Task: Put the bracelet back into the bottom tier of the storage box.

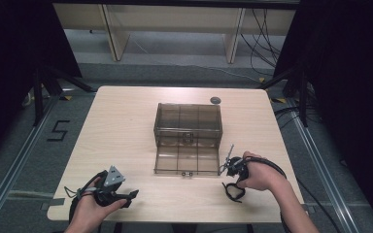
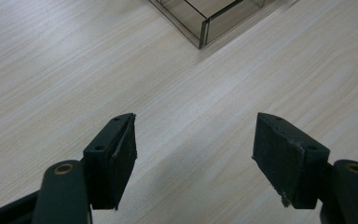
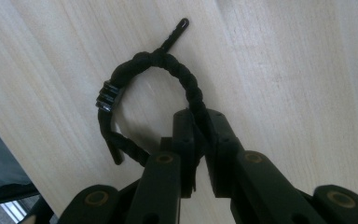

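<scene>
Nearest to us, at the table's near edge, our right gripper (image 3: 200,140) has its jaws clenched on a black braided bracelet (image 3: 168,65) — the pads pinch the cord at about five o'clock on its loop. In the right gripper view the loop fans out from the jaws toward eleven o'clock, with a small knot and a thin tail at the top and a ribbed clasp at nine o'clock; it lies against the pale wooden table (image 3: 284,70). In the high view the bracelet (image 1: 233,191) hangs just below our right hand (image 1: 260,174), at roughly five o'clock from the table's centre.

Our left gripper (image 2: 196,154) is released — its two black jaws stand wide apart over bare wood, grasping nothing. In the high view it (image 1: 126,196) sits at about seven o'clock, held low in our left hand (image 1: 90,206).

Farther out, a smoky transparent compartment box (image 1: 188,124) sits at the table's centre with its lid (image 1: 187,160) folded open toward us, and a small dark disc (image 1: 215,100) lies at one o'clock beyond it.
</scene>
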Action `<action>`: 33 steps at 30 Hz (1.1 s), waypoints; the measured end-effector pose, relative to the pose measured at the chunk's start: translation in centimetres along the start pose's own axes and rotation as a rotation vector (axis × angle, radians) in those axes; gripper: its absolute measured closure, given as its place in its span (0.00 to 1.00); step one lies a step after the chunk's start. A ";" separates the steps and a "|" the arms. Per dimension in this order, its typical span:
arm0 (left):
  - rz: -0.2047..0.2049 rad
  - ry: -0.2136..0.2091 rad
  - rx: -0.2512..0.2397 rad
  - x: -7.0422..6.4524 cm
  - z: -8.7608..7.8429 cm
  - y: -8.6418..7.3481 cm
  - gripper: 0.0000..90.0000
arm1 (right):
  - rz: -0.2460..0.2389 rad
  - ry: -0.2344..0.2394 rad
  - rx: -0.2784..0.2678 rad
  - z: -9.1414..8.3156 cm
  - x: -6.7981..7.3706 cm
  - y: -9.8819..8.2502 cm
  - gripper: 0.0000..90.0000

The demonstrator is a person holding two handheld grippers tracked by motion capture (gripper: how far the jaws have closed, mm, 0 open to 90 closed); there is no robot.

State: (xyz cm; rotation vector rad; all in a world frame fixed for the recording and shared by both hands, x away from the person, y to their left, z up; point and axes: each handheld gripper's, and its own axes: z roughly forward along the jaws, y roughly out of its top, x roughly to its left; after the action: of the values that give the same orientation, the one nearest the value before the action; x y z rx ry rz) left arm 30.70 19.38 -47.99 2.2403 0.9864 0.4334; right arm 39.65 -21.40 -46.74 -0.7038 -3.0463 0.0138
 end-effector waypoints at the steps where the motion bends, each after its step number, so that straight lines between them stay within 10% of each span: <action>1: -0.001 0.000 0.000 0.0 0.0 0.0 0.33 | 0.000 0.000 -0.005 0.0 -0.1 0.0 0.94; 33: 0.001 -0.006 0.004 0.0 0.0 0.0 0.33 | 0.019 -0.008 -0.022 -3.1 -1.1 -0.2 0.95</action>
State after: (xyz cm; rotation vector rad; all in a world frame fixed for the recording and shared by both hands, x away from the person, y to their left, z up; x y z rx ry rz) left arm 30.68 19.37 -48.03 2.2448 0.9837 0.4257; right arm 40.60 -22.09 -43.66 -0.7354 -3.0522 -0.0166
